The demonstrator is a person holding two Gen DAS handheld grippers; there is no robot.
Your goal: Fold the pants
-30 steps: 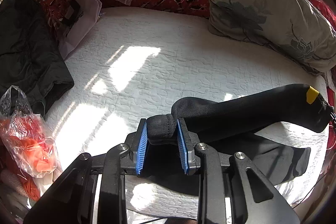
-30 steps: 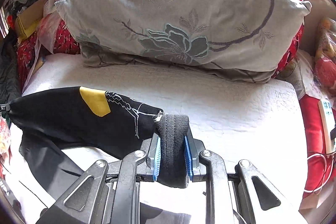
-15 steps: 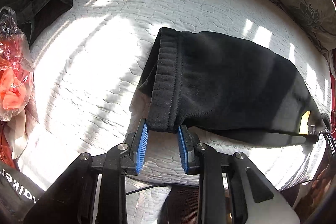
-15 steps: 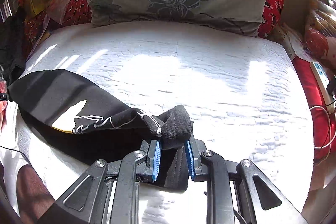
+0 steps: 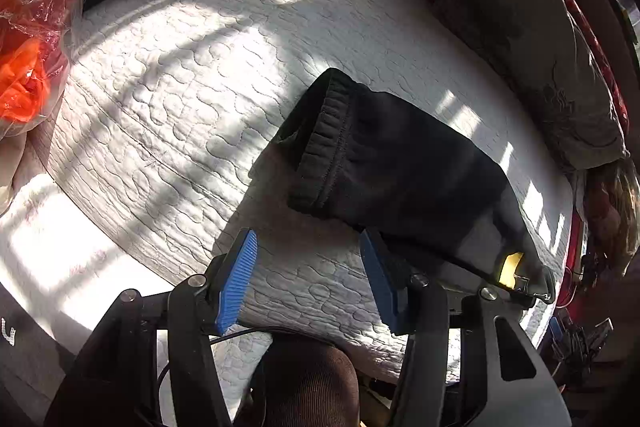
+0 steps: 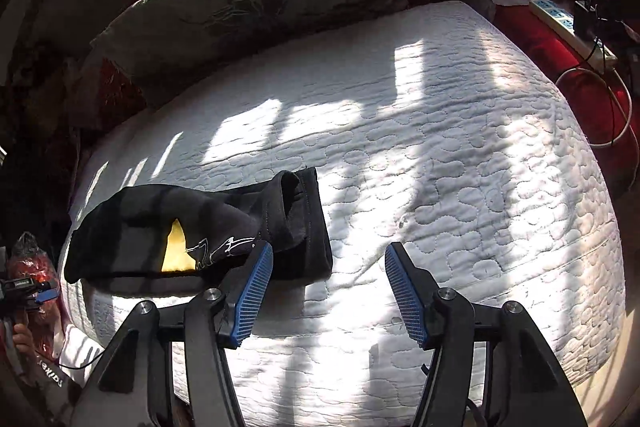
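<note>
Left wrist view: the left gripper has just opened, fingers wide with nothing between them; the black pants lie folded on the bed just beyond. The right gripper likewise has just opened, empty, pants beside its left finger.

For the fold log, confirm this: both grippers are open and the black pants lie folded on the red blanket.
Not the red blanket: the black pants lie on the white quilted mattress, as the right wrist view shows. Both the left gripper and right gripper are open, jaws just spread, nothing between them.
</note>
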